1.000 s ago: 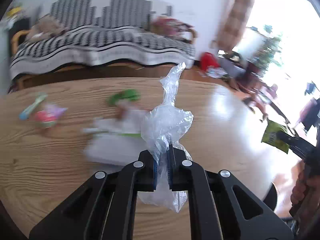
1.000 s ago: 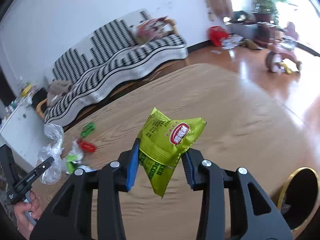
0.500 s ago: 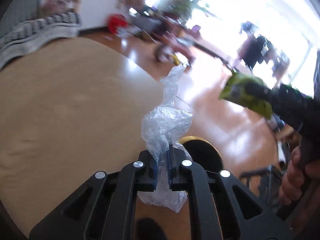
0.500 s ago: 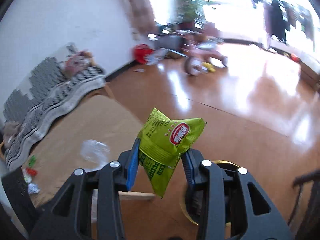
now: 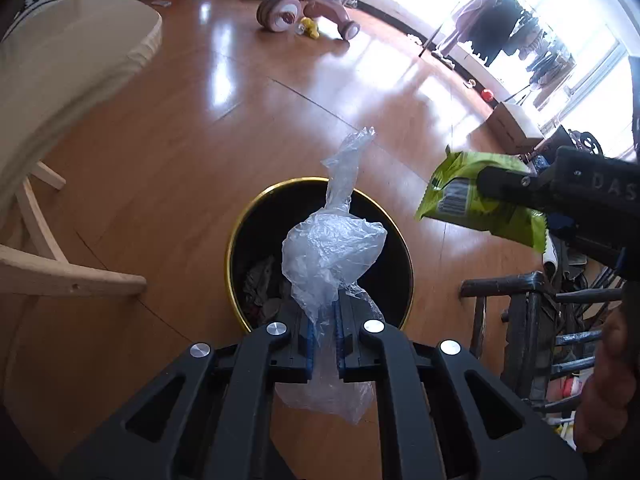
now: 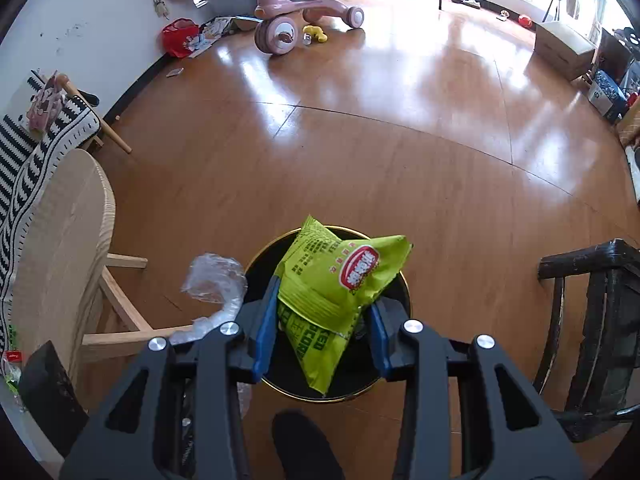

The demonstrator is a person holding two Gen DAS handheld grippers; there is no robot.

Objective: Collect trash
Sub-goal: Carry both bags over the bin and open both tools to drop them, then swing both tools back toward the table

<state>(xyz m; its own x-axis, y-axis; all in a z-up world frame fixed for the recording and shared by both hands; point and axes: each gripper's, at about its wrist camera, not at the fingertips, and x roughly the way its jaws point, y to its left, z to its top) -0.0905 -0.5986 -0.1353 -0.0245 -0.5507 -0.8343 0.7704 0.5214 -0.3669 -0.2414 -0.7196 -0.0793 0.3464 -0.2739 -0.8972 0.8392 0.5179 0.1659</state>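
Observation:
A crumpled clear plastic bag (image 5: 332,248) is pinched in my left gripper (image 5: 324,334), which is shut on it and points down over a black, gold-rimmed trash bin (image 5: 240,228) on the floor. The bin holds some dark rubbish. My right gripper (image 6: 324,320) is shut on a green snack packet (image 6: 340,276) and also hangs above the bin (image 6: 405,284). In the left wrist view the packet (image 5: 480,204) and right gripper show at the right, beside the bin. The plastic bag (image 6: 214,276) appears at the left in the right wrist view.
The light wooden table (image 5: 68,64) and its legs stand left of the bin. A dark wooden chair (image 6: 592,320) stands to the right. A pink ride-on toy (image 6: 296,16) and a red bag (image 6: 180,38) lie far across the glossy floor. A dark shoe tip (image 6: 304,440) is below the bin.
Both grippers swung away from the tabletop, off its edge, and tipped downward over the bin on the floor. Each still grips its item as before.

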